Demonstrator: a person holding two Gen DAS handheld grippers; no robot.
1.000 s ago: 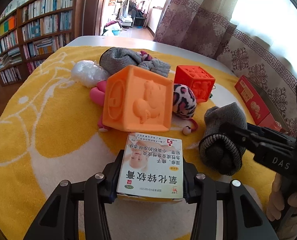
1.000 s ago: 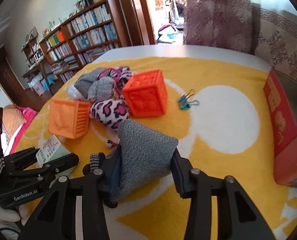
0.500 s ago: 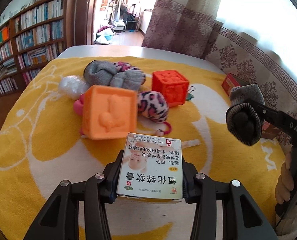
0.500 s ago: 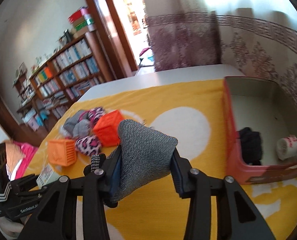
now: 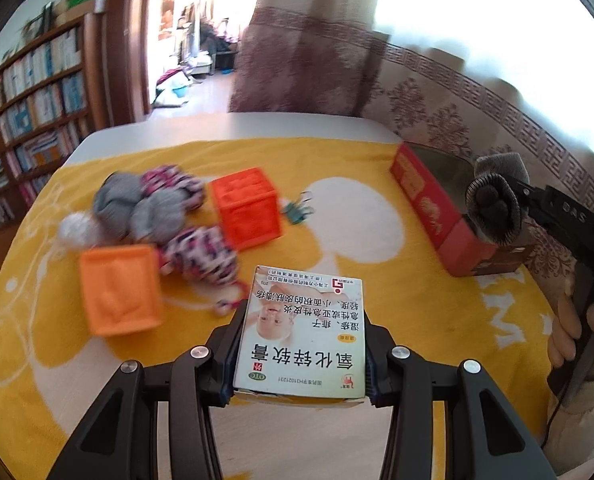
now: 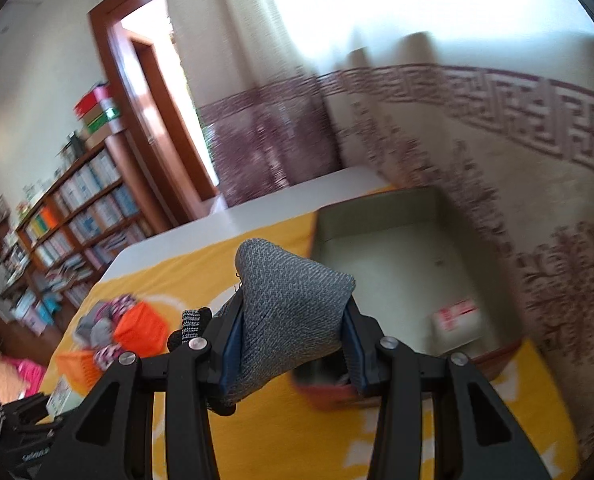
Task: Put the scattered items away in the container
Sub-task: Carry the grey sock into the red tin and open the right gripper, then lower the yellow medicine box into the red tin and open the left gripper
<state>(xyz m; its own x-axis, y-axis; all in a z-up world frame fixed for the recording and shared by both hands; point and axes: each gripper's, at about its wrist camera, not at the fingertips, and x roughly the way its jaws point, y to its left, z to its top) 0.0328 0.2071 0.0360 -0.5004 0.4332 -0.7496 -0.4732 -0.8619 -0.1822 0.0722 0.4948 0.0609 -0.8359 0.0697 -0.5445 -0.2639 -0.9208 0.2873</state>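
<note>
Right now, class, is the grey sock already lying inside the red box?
No, the grey sock is clamped in the right gripper, above the red box.

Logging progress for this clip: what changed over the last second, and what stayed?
Both grippers lifted off the yellow cloth and swung toward the red box. The right gripper carried the grey sock to the box's edge. Unchanged: both grips, including the left gripper on the medicine carton.
</note>
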